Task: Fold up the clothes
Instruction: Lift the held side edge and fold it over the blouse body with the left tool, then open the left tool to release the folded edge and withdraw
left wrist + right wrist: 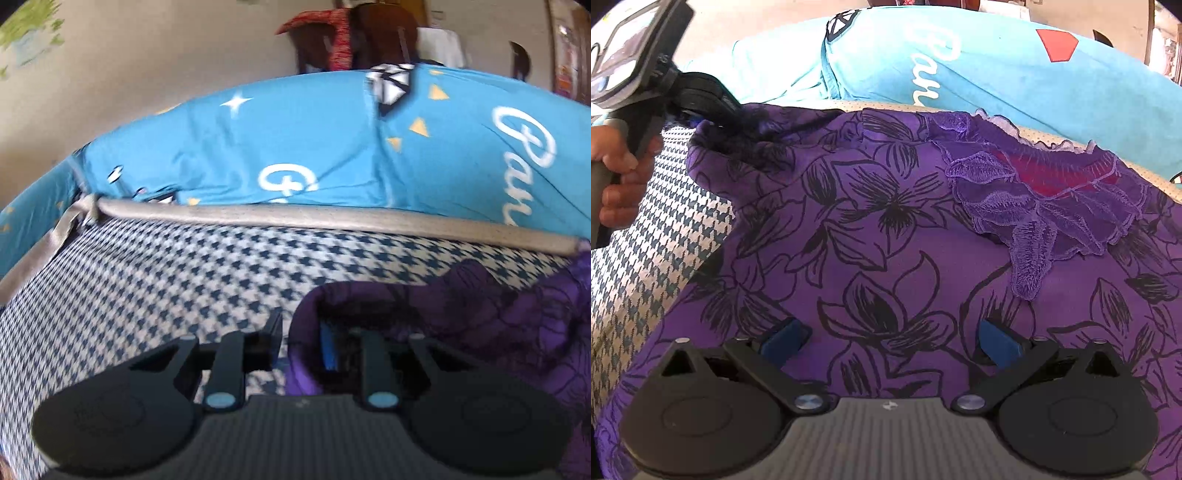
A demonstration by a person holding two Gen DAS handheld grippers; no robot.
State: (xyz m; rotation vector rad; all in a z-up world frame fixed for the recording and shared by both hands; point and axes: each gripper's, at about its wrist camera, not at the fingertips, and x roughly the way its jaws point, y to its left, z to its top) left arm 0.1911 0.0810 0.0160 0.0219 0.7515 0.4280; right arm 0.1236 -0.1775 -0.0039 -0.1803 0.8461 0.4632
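A purple garment [886,206] with black flower outlines and an embroidered neckline [1045,195] lies spread on a houndstooth bed cover [665,236]. My right gripper [890,338] is open just above the cloth, blue pads [783,339] wide apart, nothing between them. My left gripper [301,339] is shut on a bunched corner of the purple garment [517,325], which wraps over its right finger. In the right wrist view the left gripper [713,110] shows at the upper left, pinching the garment's far left corner, held by a hand [620,177].
Blue pillows [295,147] with white script lie along the bed's far edge behind a beige piped border [332,218]. Houndstooth cover [147,280] lies bare left of the garment. A wall and a dark chair with red cloth [340,37] stand beyond.
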